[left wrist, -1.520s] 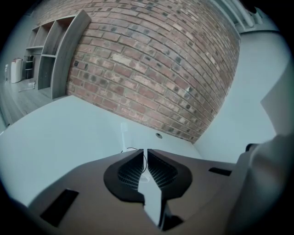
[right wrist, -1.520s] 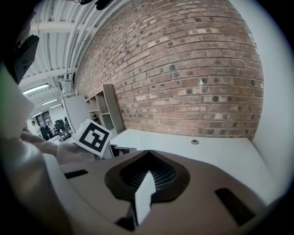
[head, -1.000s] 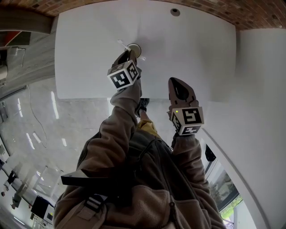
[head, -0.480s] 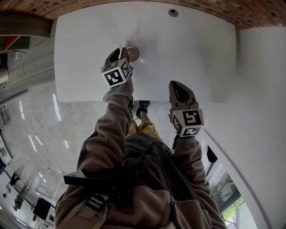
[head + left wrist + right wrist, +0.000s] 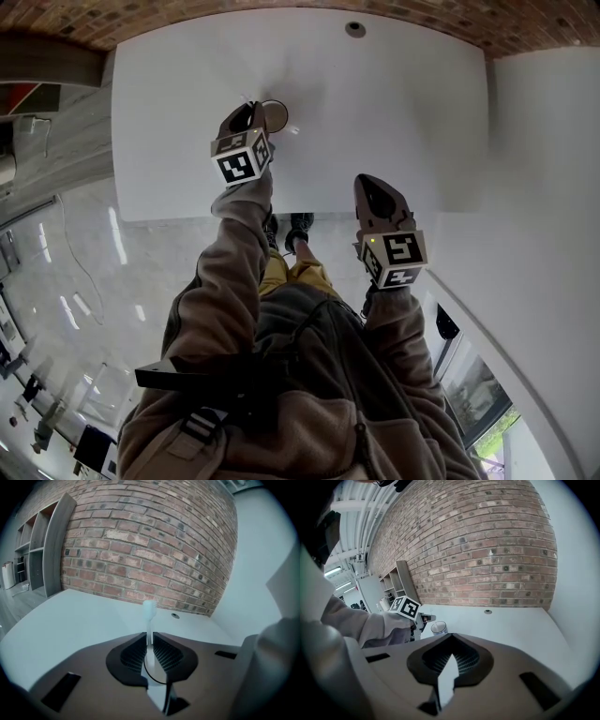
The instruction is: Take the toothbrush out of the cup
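White toothbrush [image 5: 149, 616] is clamped upright in the left gripper [image 5: 150, 640] jaws, with its head poking above them. Clear cup [image 5: 439, 628] stands on the white surface [image 5: 394, 112] right at that gripper. Its rim seems to ring the handle below the jaws, so I reckon the grasp is done and lift-out isn't. Right gripper [image 5: 451, 657] sits well apart, jaws closed on nothing.

One toothbrush [image 5: 149, 609], one cup [image 5: 438, 628], one table [image 5: 394, 112], two claws: left claw [image 5: 149, 637], right claw [image 5: 452, 657].
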